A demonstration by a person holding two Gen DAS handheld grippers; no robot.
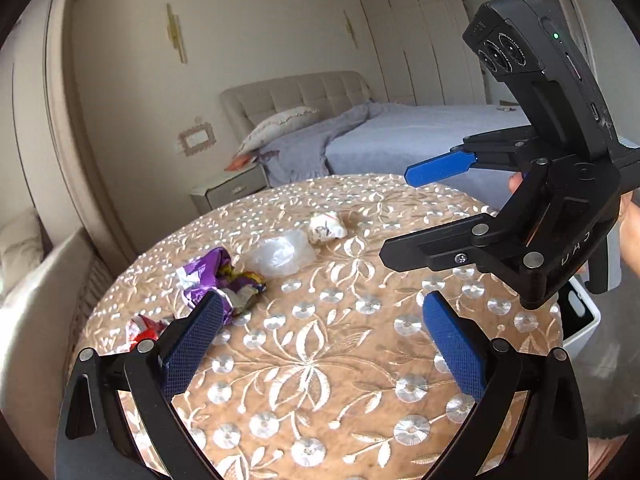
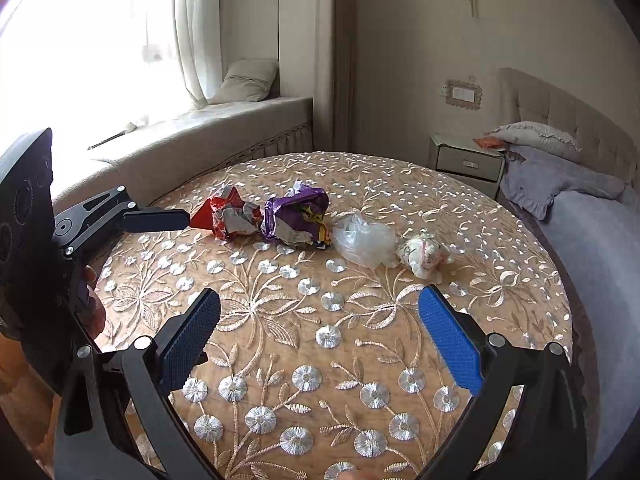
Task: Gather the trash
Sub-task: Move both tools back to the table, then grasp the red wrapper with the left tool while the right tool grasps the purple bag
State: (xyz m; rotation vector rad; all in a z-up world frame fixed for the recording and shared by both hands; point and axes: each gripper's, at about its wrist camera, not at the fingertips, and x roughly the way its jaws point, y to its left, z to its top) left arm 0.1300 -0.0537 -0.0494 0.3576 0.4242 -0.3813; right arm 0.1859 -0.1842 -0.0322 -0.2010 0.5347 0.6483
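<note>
Several pieces of trash lie in a row on a round table with an embroidered cloth (image 2: 360, 360): a red wrapper (image 2: 228, 216), a purple wrapper (image 2: 296, 216), a clear plastic bag (image 2: 364, 240) and a white crumpled wad (image 2: 424, 254). In the left wrist view the same row shows the red wrapper (image 1: 146, 326), purple wrapper (image 1: 216, 274), clear bag (image 1: 280, 256) and white wad (image 1: 326, 228). My left gripper (image 1: 320, 312) is open and empty above the table, its left finger close to the purple wrapper. My right gripper (image 2: 320, 308) is open and empty, short of the trash.
A white bin (image 1: 580, 320) stands by the table's right edge, partly hidden behind the right gripper body (image 1: 540, 220). A bed (image 1: 400, 140) with a nightstand (image 2: 466, 164) lies beyond the table. A window seat (image 2: 200, 136) runs along the far left.
</note>
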